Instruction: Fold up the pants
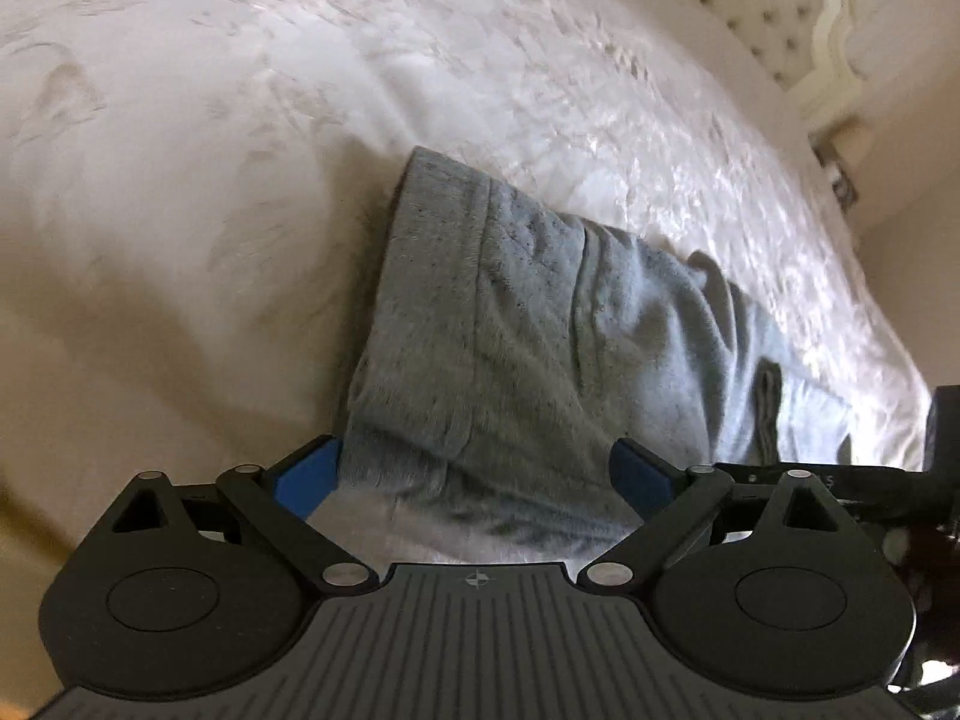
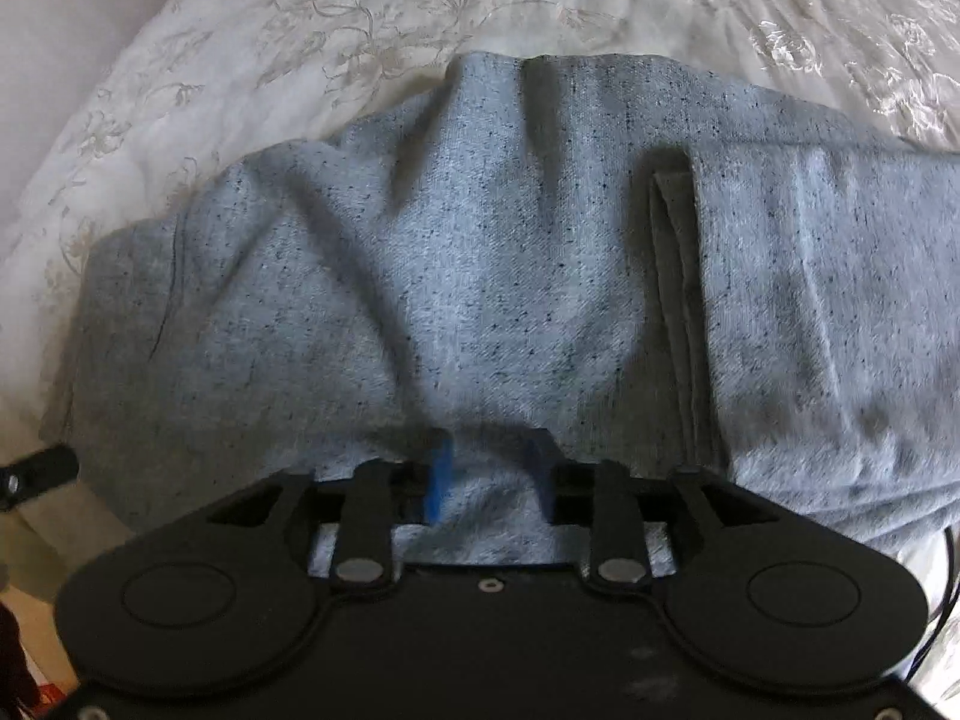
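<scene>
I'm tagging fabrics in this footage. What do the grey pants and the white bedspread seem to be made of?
Grey pants: likely soft cotton-blend jersey or fleece knit, matte; heathered with dark flecks and a fuzzy nap. Bedspread: looks like satin-like jacquard; shiny highlights and a woven floral pattern. Exact fibres cannot be told.

no readable text, only a crosshair mark on left hand-held gripper (image 1: 477, 468)

A bed (image 1: 240, 180) with a white floral-embossed cover carries rumpled grey pants (image 1: 510, 330), lying directly on it.
</scene>
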`<state>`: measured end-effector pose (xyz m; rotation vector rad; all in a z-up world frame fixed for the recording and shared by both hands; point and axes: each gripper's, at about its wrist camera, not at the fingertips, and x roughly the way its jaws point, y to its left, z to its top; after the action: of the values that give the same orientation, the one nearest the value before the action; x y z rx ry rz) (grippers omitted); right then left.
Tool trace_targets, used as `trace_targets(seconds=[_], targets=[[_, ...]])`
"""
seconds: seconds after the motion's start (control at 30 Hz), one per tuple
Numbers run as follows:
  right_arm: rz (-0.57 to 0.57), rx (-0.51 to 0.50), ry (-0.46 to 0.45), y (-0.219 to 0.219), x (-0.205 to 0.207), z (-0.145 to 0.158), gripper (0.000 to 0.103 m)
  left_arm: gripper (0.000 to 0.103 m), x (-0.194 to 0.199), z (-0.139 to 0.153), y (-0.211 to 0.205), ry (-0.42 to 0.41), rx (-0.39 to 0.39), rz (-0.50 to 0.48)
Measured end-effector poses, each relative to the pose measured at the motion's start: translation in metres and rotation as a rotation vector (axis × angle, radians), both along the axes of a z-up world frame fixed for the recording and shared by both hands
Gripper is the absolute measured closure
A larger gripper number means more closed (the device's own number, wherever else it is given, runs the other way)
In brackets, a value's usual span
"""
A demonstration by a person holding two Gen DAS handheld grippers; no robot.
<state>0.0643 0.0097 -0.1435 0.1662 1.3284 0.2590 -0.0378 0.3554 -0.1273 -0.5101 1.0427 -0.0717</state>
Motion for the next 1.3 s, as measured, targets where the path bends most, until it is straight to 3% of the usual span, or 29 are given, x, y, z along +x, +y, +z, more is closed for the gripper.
trace_targets(seconds=[0.07,0.2,0.5,0.73,0.9,1.13,1.3], targets=[[0.018,0.008,-0.009,0.003,-0.002,0.001,0.054,0.006,-0.004,-0.002,0.000,0.012,-0.012,0.029],[0.068,-0.037,-0.046,0.016,-0.002,0.002,0.051,0.006,-0.008,-0.005,-0.002,0.021,-0.073,0.083],[0.063,-0.078,-0.070,0.023,-0.005,-0.002,0.046,0.005,0.018,-0.022,-0.015,0.013,-0.170,0.079],[0.075,-0.090,-0.062,0.024,-0.001,-0.003,0.041,0.005,0.013,-0.016,-0.017,-0.078,-0.210,0.112],[0.074,-0.089,-0.056,0.021,-0.003,-0.003,0.040,0.005,0.019,-0.044,-0.023,0.088,-0.187,0.098],[0.078,-0.088,-0.042,0.023,0.002,-0.003,0.037,0.004,0.027,-0.046,-0.031,0.017,-0.198,0.084],[0.079,-0.089,-0.040,0.026,0.004,-0.005,0.037,0.001,0.032,-0.046,-0.032,-0.019,-0.242,0.152]])
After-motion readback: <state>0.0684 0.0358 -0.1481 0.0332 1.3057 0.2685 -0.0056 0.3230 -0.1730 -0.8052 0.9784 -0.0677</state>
